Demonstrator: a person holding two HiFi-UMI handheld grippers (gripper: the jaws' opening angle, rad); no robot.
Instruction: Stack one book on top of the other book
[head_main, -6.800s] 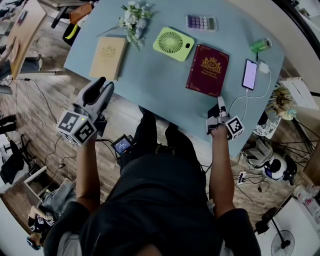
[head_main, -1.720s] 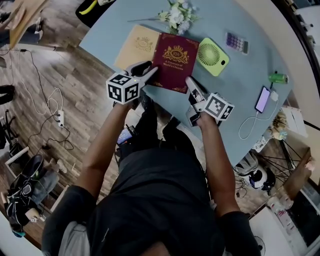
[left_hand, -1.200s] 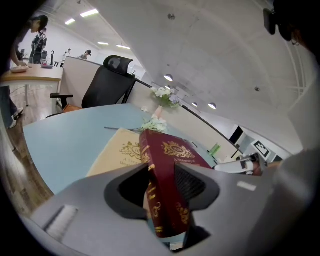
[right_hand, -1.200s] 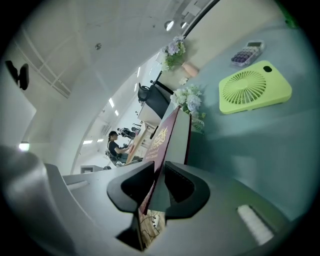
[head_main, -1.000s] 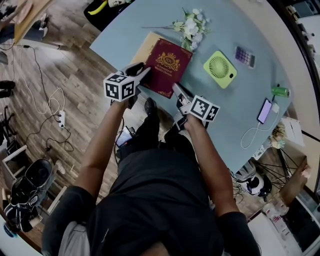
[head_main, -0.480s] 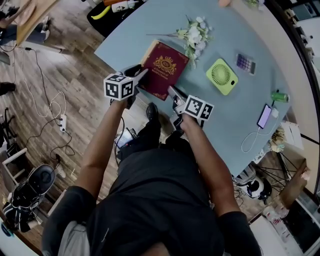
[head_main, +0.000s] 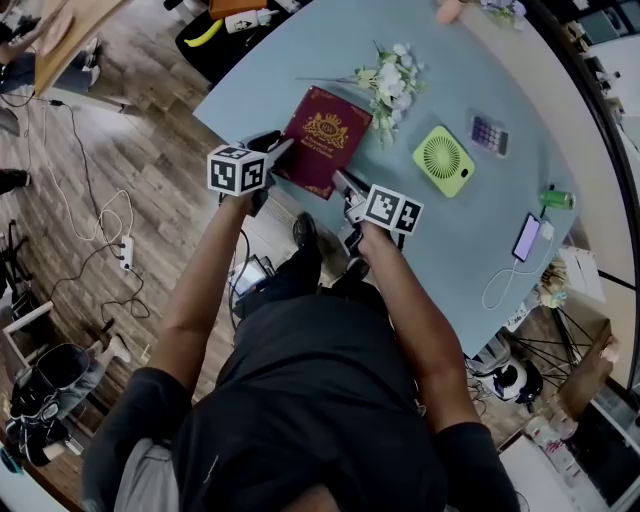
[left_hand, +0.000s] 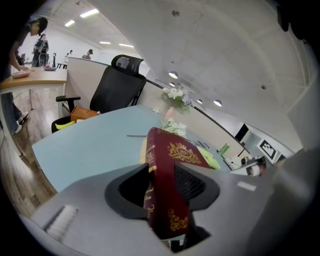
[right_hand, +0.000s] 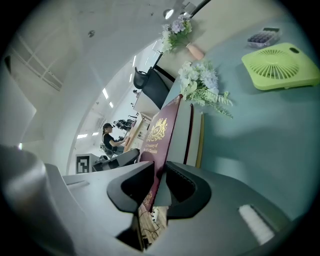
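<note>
- Nearly stacked: holding the red book (head_main: 325, 140) right over the tan book (right_hand: 200, 140), at the near left end of the table (head_main: 460, 230).
- Probably left: lining up, lowering flat, letting go.
- Pinching the red book's near left edge with the left gripper (head_main: 278, 150), jaws partly apart around it.
- Gripping its near right corner likewise with the right gripper (head_main: 343, 183).

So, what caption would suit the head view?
Left gripper and right gripper grip the maroon book at a blue table.
</note>
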